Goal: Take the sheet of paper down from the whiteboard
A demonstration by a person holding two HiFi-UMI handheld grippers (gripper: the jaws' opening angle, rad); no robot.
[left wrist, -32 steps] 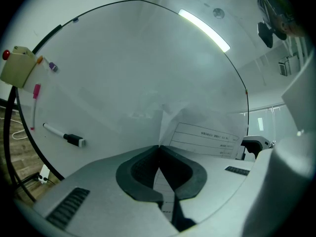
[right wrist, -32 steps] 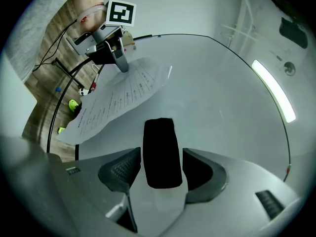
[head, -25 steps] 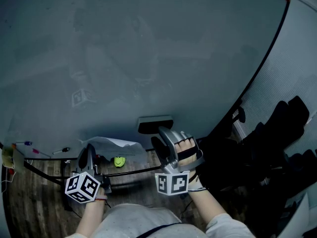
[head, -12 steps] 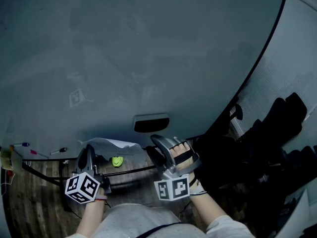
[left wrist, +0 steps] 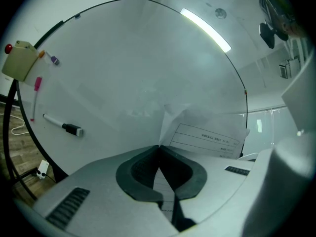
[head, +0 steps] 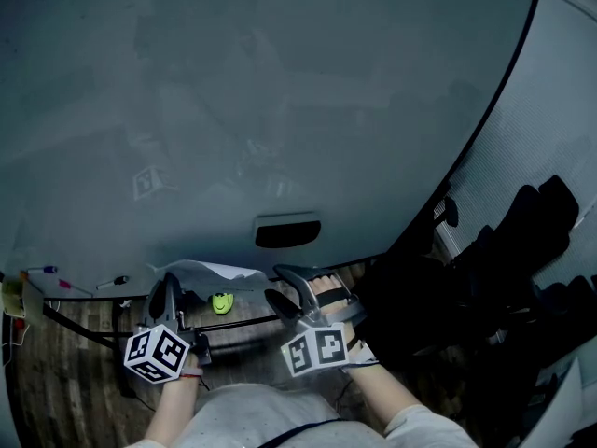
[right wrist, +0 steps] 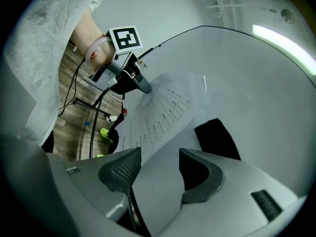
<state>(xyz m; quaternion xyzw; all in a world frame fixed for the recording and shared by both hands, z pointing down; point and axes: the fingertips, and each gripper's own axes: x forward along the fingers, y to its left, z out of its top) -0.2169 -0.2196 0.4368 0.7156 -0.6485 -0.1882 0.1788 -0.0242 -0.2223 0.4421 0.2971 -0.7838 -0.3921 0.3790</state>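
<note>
Sheet of paper [left wrist: 207, 135]: pinched at its near edge by my left gripper [left wrist: 159, 149], with the jaws closed flat on it and printed lines running down between the pads. From the grip it bends up and away, loose and creased, in front of the lower part of the whiteboard [left wrist: 123, 58]. I cannot tell whether any corner is fixed to the board.

Right gripper [right wrist: 160, 169]: just right of the left one, jaws wide apart, nothing gripped. Through the gap I see the sheet's edge and bare board. Its view shows the left gripper clamped on the sheet's far end.

On the board, just beyond the right gripper, sits a dark eraser [right wrist: 217, 139]. Further left on the board are a black-capped marker [left wrist: 64, 126] and a pink marker [left wrist: 35, 95], with a beige box [left wrist: 19, 60] at the rim.

Below the board is a wood floor [head: 56, 381] with a small green object [head: 223, 302] on it.
</note>
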